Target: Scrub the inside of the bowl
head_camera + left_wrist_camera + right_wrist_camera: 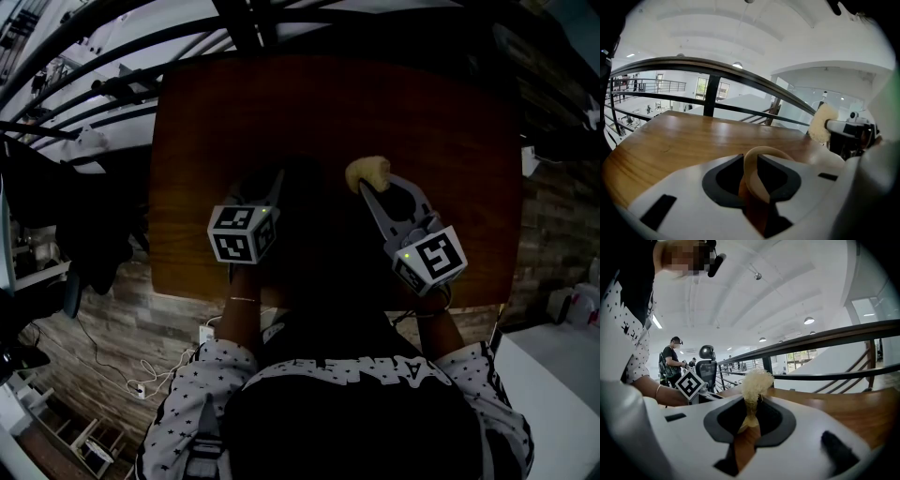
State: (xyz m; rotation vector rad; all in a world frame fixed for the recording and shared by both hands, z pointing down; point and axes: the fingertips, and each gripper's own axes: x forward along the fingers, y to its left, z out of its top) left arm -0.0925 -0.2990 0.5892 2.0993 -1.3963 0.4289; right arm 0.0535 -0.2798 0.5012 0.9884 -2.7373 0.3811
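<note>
Head view, nearest: dotted sleeves (202,394) of the person, then left gripper (267,183) and right gripper (375,189) side by side, apart, both over the wooden table (206,122) and pointing away. At the tip of the right gripper, a pale yellow scrubber (367,172). Bowl (758,157) not possible to make out from above, lost in the dark middle. Left gripper view: jaws standing apart, cream rim of the bowl upright between them, dark gaps on both sides, no pad pressing on it. Bowl at the near part of the table. Further to the right, scrubber and right gripper, a little apart from the bowl. Right gripper view: jaws closed on the thin lower part of the scrubber, fluffy head rising above them. Behind the table, dark railing (712,93), then a bright white hall.
</note>
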